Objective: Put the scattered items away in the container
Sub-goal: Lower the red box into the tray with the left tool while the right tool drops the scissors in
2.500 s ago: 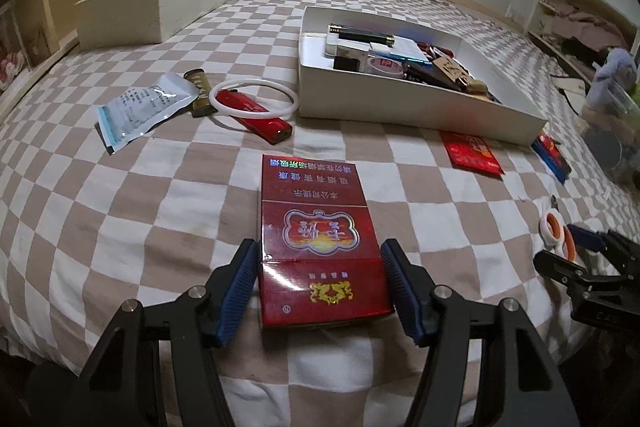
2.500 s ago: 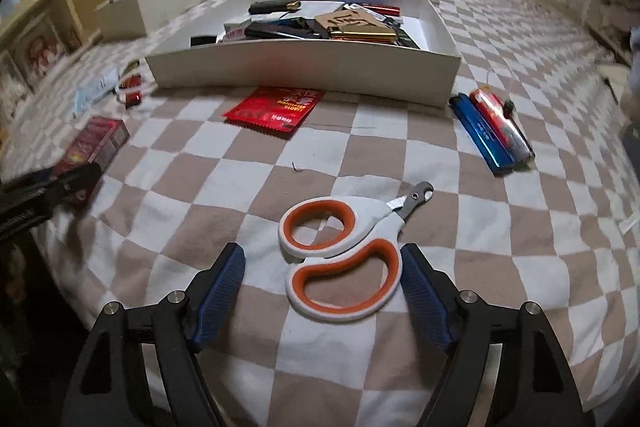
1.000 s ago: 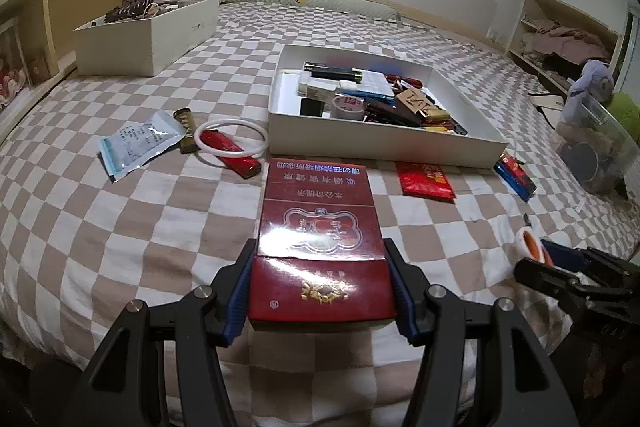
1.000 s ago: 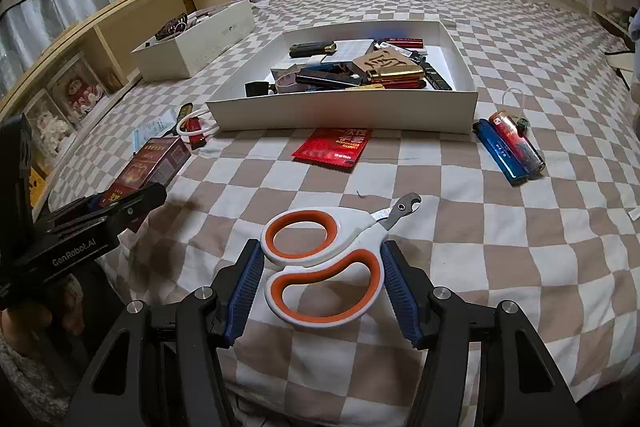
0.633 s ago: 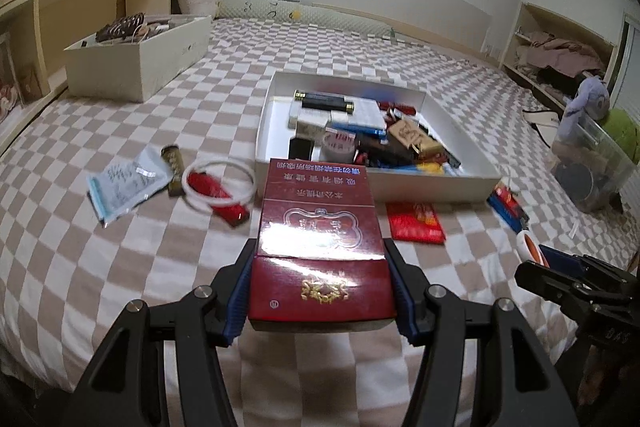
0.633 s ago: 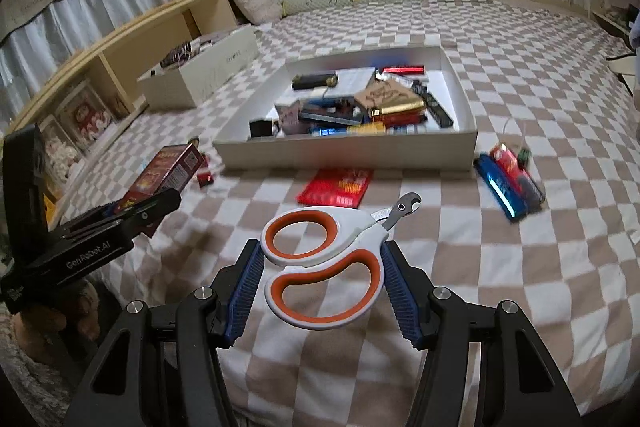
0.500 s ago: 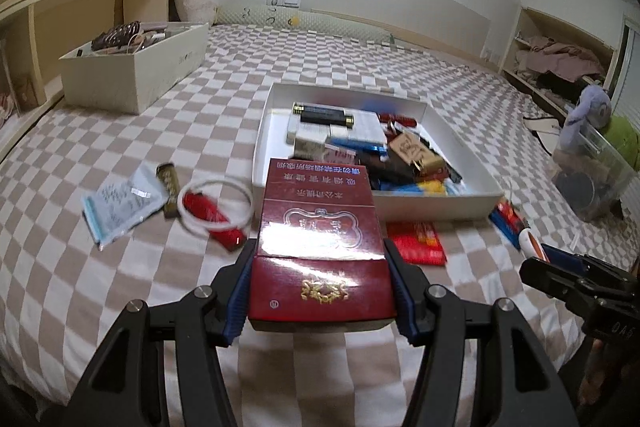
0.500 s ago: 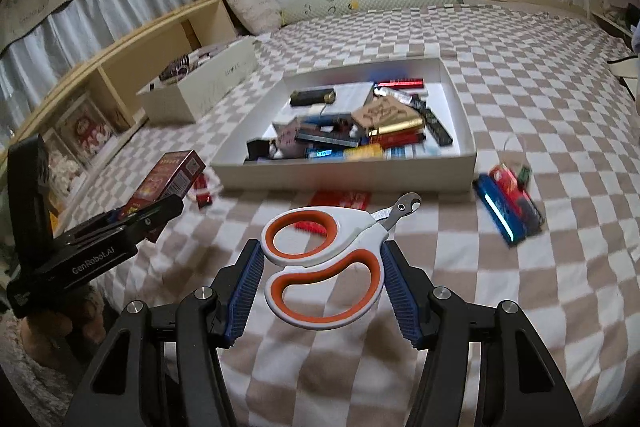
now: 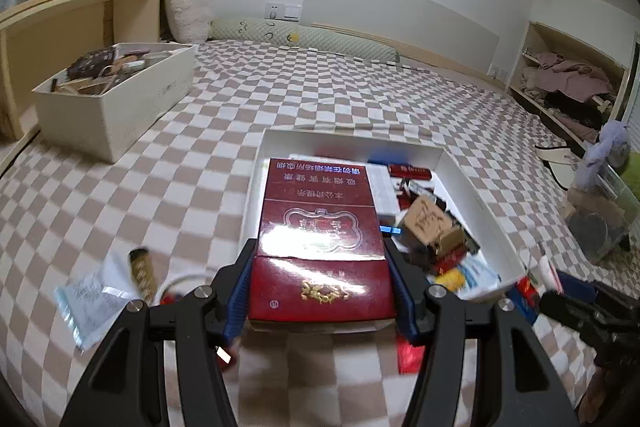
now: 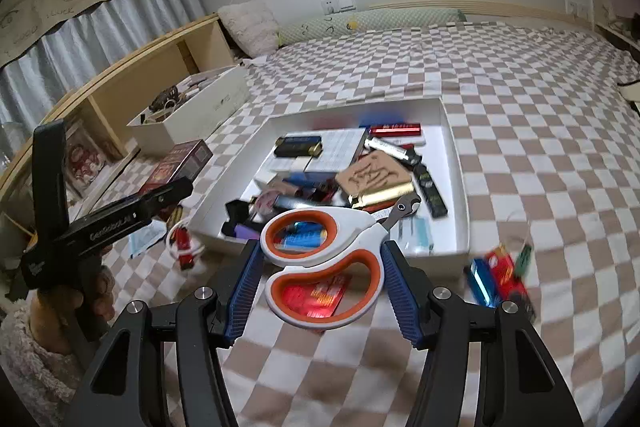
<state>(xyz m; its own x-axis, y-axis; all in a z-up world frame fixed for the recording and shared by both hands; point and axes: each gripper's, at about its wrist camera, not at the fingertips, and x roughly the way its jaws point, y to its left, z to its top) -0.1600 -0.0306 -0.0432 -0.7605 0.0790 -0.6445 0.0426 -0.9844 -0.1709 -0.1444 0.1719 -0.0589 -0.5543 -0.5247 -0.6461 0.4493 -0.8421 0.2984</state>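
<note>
Two grippers, each loaded. Left gripper [image 9: 322, 283]: jaws closed partway, both blue pads pressed against the long sides of a red cigarette carton [image 9: 320, 239], held flat and clear of the bed, its far end over the near left part of the white tray [image 9: 486, 211]. In the right wrist view the same carton [image 10: 178, 163] sits left of the tray [image 10: 454, 167], above the checkered bedspread [image 10: 540, 155]. Right gripper [image 10: 322, 279]: jaws closed partway on white-and-orange clippers [image 10: 324, 255], pads against the outer edges of the two handle loops, metal tip pointing toward the tray's near edge; clippers lifted, hanging over the tray's near wall. Tray contents: mixed small boxes, lighters, a tan carved block [image 10: 374, 177]. On the bedspread outside the tray: red packet [image 10: 316, 295] seen through the lower loop, blue and red lighters [image 10: 498, 277] to the right (blurred), white ring with a red lighter [image 10: 184, 243] to the left, a clear plastic packet [image 9: 94, 301]. Second white box [image 9: 116, 99] sits well apart at far left.
</note>
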